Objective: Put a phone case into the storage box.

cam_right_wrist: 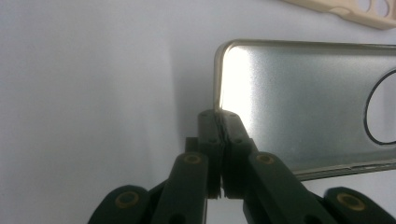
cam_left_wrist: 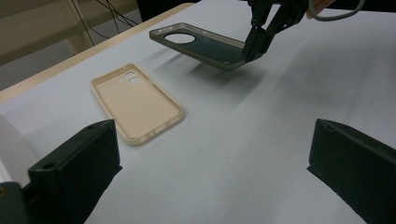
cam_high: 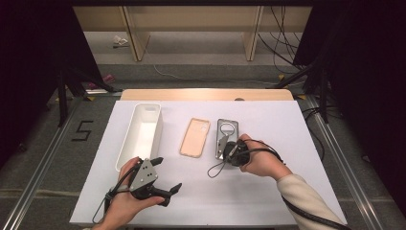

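Jaws of the left gripper (cam_high: 165, 184), nearest the person at the front of the white worktop (cam_high: 268, 191), stand spread wide with nothing between them; it idles by the near end of the long white rectangular plastic bin (cam_high: 140, 134), which looks empty as far as the high view shows. Further in, the right gripper (cam_high: 224, 143) has its jaws clenched on the near edge of the grey translucent phone case with a large round camera cut-out (cam_left_wrist: 201, 44); in the right gripper view the two pads (cam_right_wrist: 233, 135) meet tight on the case's rim. From the left gripper view that case hangs tilted and clear of the worktop, its shadow lying apart beneath it, so the pick-up appears done and the carry under way. Just beside it, toward the bin, the beige soft rubber phone case (cam_high: 195, 137) lies flat with its hollow side up, untouched. Judging by the layout, the likely aim is to put the cases into the bin: the grey one has yet to travel across and be let go, and the beige one would follow. Beyond the worktop's far edge are pale wooden shelf legs (cam_high: 136, 43) and loose cables on the floor.
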The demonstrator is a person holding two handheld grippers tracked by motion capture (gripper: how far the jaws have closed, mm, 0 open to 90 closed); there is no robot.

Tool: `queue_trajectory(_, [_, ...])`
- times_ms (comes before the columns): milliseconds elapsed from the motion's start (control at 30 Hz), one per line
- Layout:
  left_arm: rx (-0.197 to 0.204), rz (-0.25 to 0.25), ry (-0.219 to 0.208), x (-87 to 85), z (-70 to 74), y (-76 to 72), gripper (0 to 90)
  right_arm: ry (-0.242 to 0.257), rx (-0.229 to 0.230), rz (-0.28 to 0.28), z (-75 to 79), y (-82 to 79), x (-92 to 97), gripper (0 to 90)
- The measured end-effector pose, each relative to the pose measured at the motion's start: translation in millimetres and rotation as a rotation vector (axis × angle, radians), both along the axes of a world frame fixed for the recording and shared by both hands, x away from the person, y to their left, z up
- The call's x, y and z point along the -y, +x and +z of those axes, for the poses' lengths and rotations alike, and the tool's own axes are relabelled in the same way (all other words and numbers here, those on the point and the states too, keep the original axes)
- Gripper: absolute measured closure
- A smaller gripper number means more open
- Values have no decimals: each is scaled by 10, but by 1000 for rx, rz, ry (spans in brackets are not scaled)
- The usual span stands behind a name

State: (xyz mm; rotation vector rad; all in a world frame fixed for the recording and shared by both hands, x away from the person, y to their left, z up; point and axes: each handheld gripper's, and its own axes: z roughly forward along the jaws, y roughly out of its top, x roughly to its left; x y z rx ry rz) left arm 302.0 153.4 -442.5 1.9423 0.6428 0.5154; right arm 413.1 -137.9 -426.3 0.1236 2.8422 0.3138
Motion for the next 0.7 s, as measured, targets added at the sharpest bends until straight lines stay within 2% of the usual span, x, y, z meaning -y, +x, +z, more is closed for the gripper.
queue_trajectory(100, [-2, 6, -8, 10, 2, 12, 20, 33, 21, -5, 35, -38, 34, 889])
queue_trajectory(200, [-13, 8, -24, 30, 2, 39, 23, 101, 20, -5, 79, -76, 69, 890])
queue_trajectory(333, [-51, 27, -76, 70, 36, 107, 40, 144, 27, -13, 123, -152, 93, 890])
queue_trajectory(467, [-54, 35, -66, 141, 87, 202, 62, 185, 32, 1, 151, -236, 107, 890])
queue_trajectory(700, [-60, 21, -60, 345, 223, 445, 81, 249, 40, 30, 173, -418, 100, 890])
